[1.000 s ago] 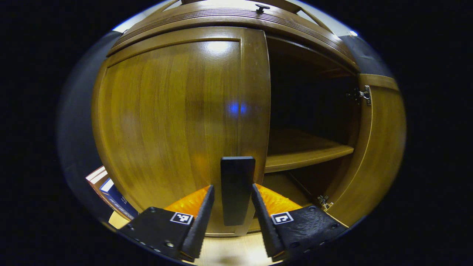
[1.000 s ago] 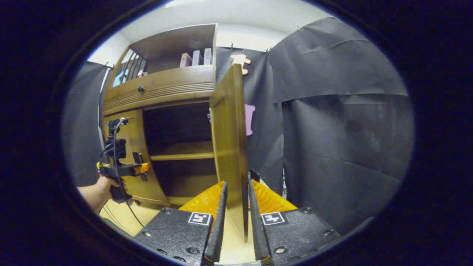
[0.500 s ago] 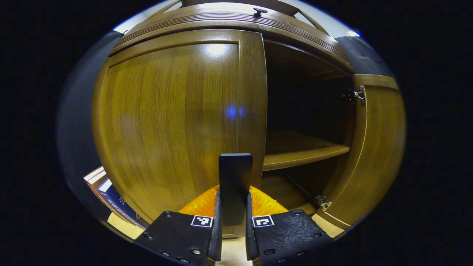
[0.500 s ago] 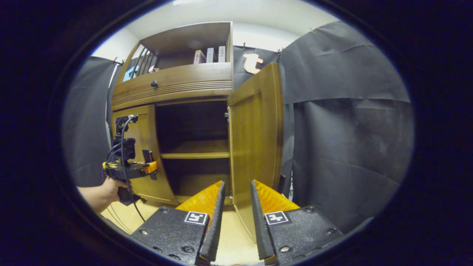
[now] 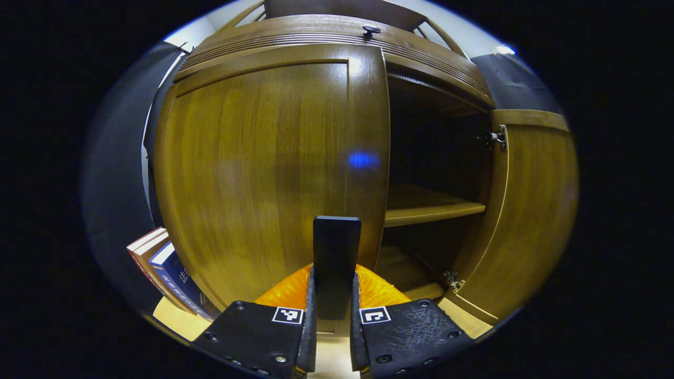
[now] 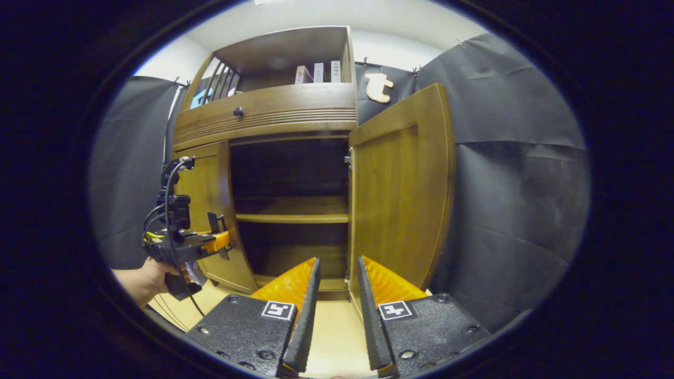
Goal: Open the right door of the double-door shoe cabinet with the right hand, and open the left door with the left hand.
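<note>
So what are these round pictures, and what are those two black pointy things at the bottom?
Those pointy things are the two fingers of a grabbing tool. A person holds one tool in each hand, and a little camera rides on each, looking forward along its fingers.

In the left gripper view, the left gripper is squeezed shut on the dark handle of the cabinet's left door, which is almost closed. You can see that tool and the hand holding it in the right gripper view too.

In the right gripper view, the right gripper holds nothing, its fingers a little apart. The right door stands wide open, showing a bare shelf. Some books lean beside the cabinet.
</note>
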A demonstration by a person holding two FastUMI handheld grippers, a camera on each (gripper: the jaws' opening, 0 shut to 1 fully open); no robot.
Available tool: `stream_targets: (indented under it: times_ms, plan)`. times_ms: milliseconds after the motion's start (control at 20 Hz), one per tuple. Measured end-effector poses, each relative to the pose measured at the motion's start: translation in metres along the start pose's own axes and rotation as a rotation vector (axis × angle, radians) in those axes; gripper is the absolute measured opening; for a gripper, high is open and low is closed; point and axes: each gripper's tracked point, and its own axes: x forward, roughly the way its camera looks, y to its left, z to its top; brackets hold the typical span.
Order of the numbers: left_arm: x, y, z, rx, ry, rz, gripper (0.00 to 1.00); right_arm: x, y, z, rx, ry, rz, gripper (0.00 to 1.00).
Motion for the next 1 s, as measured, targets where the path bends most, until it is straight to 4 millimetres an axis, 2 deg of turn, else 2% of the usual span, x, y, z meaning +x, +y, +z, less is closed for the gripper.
stream_targets:
  times_ms: [350, 800, 900, 1000]
  plan:
    - [-0.027, 0.006, -0.005, 0.004, 0.009, -0.002, 0.25, 0.016, 0.022, 0.003, -0.002, 0.0, 0.05, 0.45]
    - [-0.069, 0.02, -0.013, -0.006, 0.003, 0.002, 0.24, 0.034, 0.068, 0.0, -0.005, 0.015, 0.165, 0.45]
    - [-0.077, 0.025, -0.014, -0.012, 0.003, 0.008, 0.24, 0.037, 0.08, -0.004, -0.011, 0.033, 0.195, 0.48]
    - [-0.086, 0.03, -0.016, -0.016, 0.005, 0.018, 0.24, 0.039, 0.089, -0.005, -0.018, 0.039, 0.206, 0.56]
